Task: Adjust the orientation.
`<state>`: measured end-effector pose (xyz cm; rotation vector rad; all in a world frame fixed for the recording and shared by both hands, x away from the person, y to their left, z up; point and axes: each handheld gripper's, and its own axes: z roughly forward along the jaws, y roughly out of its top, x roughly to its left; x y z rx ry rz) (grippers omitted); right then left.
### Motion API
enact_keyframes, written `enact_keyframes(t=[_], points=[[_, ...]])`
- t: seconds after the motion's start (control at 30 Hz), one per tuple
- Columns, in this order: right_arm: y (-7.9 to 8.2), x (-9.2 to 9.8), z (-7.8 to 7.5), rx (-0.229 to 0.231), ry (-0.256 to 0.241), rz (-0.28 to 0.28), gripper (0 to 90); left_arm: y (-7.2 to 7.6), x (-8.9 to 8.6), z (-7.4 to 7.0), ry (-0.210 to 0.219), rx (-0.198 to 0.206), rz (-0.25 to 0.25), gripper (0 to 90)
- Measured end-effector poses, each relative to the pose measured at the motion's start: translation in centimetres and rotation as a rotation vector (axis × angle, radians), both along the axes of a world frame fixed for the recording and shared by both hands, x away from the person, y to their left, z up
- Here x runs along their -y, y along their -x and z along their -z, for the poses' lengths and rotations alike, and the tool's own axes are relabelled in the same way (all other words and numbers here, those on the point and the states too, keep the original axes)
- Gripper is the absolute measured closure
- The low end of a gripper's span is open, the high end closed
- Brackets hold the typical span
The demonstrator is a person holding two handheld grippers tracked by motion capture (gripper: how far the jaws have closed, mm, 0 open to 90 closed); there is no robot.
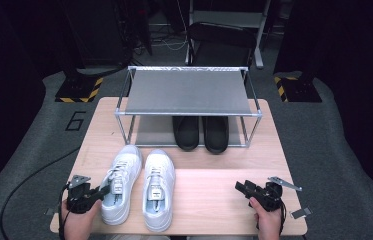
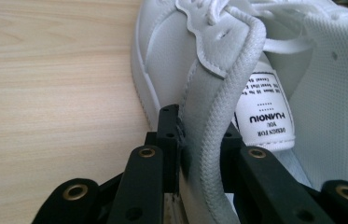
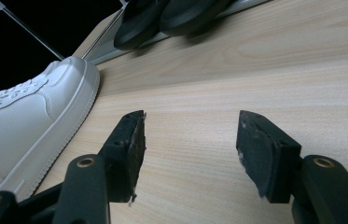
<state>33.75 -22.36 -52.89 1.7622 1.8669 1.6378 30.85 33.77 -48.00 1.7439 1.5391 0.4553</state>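
1. White left sneaker (image 1: 120, 185) sits near the desk's (image 1: 214, 200) front-left edge, left claw (image 1: 95, 192) clamped on its padded collar.
2. Right claw (image 1: 242, 187) hangs spread, empty, over bare desk.

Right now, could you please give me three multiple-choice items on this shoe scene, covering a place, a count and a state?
1. Where do the black shoes sit?
A. top shelf
B. lower level of the metal-framed rack
C. floor

2. How many white lace-up sneakers are on the light wooden table?
A. one
B. two
C. three

3. The left gripper is
A. open above the table
B. shut on the left white sneaker
C. holding a black shoe

Answers: 1 B, they lie under the grey shelf; 2 B, a pair lies side by side; 3 B, its jaws pinch the padded collar.
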Motion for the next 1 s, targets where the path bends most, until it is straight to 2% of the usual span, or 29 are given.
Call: enact_keyframes(t=[0.17, 0.23, 0.33, 0.4, 0.57, 0.6, 0.7, 0.87, 0.9, 1.0], points=[[-0.1, 0.2, 0.1, 0.011, -0.005, 0.004, 42.0, -0.1, -0.7, -0.2, 0.014, -0.009, 0.015, 79.9], [0.0, 0.2, 0.1, 0.001, -0.02, 0.009, 42.1, 0.0, -0.8, 0.0, 0.025, 0.006, 0.008, 80.3], [0.0, 0.2, 0.1, 0.002, -0.014, 0.011, 42.1, 0.1, -0.8, 0.3, 0.03, 0.027, 0.003, 80.7], [0.0, 0.3, 0.1, -0.002, -0.02, 0.012, 42.1, 0.2, -0.9, 0.3, 0.029, 0.027, 0.004, 81.0], [0.1, 0.3, 0.0, -0.01, -0.028, 0.019, 42.1, 0.3, -1.0, 0.7, 0.048, 0.056, -0.011, 81.4], [0.0, 0.4, 0.1, 0.001, -0.021, 0.017, 42.1, 0.4, -1.0, 0.7, 0.05, 0.047, -0.003, 81.4], [0.0, 0.4, 0.1, 0.005, -0.024, 0.022, 42.0, 0.4, -1.1, 0.8, 0.051, 0.069, -0.006, 81.5], [0.0, 0.4, 0.2, 0.012, -0.024, 0.025, 42.0, 0.8, -1.2, 1.3, 0.088, 0.13, -0.029, 81.7], [0.0, 0.5, 0.2, 0.016, -0.022, 0.024, 42.1, 0.9, -1.3, 1.2, 0.092, 0.129, -0.024, 81.7], [0.1, 0.4, 0.1, 0.002, -0.033, 0.03, 42.1, 1.1, -1.5, 1.1, 0.108, 0.165, -0.032, 81.7]])
